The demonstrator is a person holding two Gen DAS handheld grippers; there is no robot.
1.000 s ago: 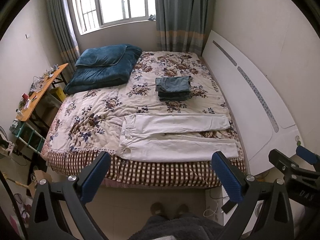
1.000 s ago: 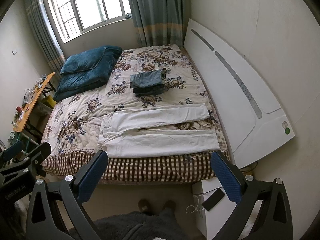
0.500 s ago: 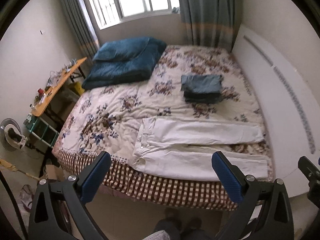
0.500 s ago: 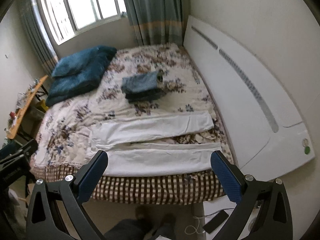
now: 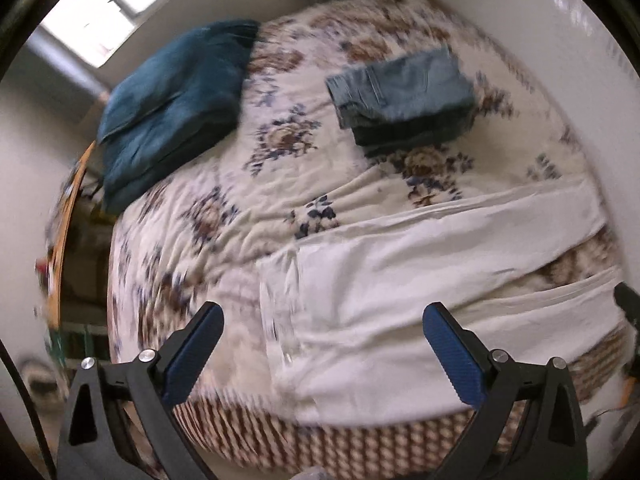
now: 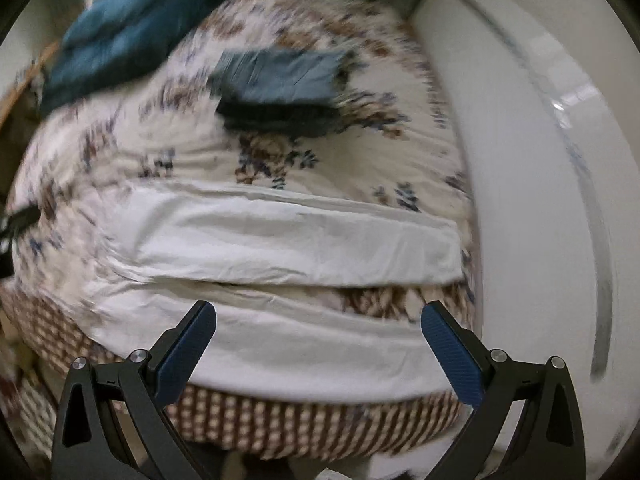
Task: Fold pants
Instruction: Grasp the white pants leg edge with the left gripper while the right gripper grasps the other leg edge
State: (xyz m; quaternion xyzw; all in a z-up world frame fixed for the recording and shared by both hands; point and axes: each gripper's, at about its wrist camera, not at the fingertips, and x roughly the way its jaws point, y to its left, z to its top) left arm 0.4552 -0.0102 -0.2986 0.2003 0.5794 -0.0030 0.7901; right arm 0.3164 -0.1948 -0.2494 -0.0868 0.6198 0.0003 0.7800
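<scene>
At the far left of the left wrist view, an orange-topped counter (image 5: 66, 216) is seen beside the bed (image 5: 224, 216), blurred. A dark teal blanket (image 5: 176, 96) is laid folded at the left rear of the floral bedspread. The left claw (image 5: 322, 350) is held wide open above the near edge of the bed, with nothing gripped between its blue-padded fingers (image 5: 188, 356); the waistband end of the white pants (image 5: 400, 280) is seen between them. The pants are spread flat along the near edge of the bed, waistband to the left, both legs extended to the right and slightly parted. Behind the pants, well apart, a stack of folded blue-grey garments (image 5: 404, 100) is placed on the bedspread. In the right wrist view, the right claw (image 6: 319, 342) is likewise held wide open and empty above the nearer leg of the pants (image 6: 292, 240). A white headboard (image 6: 532, 160) is seen along the right side of the bed. Both views are blurred.
</scene>
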